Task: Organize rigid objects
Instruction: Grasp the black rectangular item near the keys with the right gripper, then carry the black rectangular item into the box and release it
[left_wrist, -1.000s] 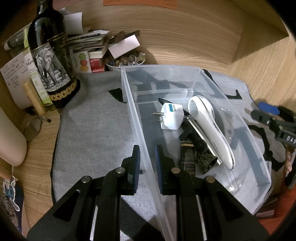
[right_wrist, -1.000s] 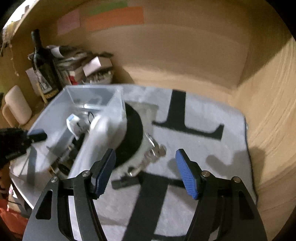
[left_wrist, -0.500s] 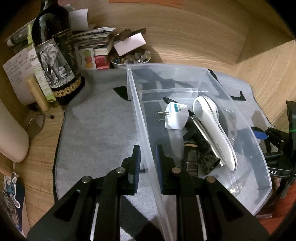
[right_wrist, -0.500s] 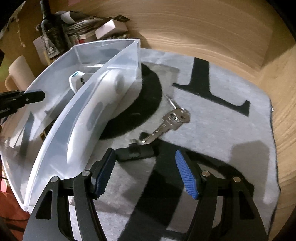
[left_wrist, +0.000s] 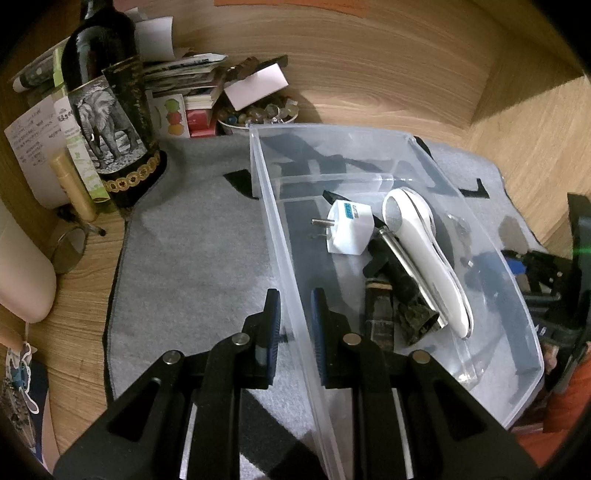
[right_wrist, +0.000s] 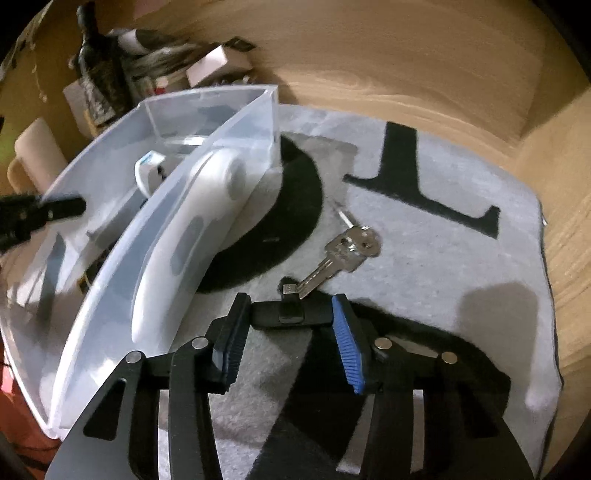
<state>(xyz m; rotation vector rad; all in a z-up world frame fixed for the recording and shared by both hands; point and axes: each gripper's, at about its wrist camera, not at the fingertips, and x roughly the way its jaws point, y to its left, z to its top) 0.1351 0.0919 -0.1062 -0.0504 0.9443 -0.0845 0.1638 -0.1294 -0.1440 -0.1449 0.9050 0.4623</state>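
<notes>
Left wrist view: left gripper (left_wrist: 294, 314) clamped on the near long wall of the clear plastic bin (left_wrist: 280, 236), one finger outside, one inside, wall pinched between the pads. Bin sits on a grey mat (left_wrist: 192, 236). Inside the bin: white plug adapter (left_wrist: 349, 232) toward the middle, white handheld device (left_wrist: 424, 254) lying lengthwise against the far wall, dark objects (left_wrist: 391, 295) under and beside it, too jumbled to name. Beyond the bin's far corner: dark bottle with elephant label (left_wrist: 107, 110), stack of papers (left_wrist: 184, 77), small bowl of stones (left_wrist: 258, 114).

Right wrist view: right gripper (right_wrist: 288, 325) low over the mat (right_wrist: 443, 240), fingers partly closed around a small black clip-like object (right_wrist: 291, 314), pads at its two ends; contact on both sides looks likely but cannot tell if it is firmly gripped. Object rests on the mat just outside the bin (right_wrist: 110, 277). Silver key (right_wrist: 340, 254) lies just beyond the black object, its tip touching or nearly touching it. White device (right_wrist: 192, 229) visible through the bin wall. Left gripper (right_wrist: 33, 214) seen at the bin's far side.
</notes>
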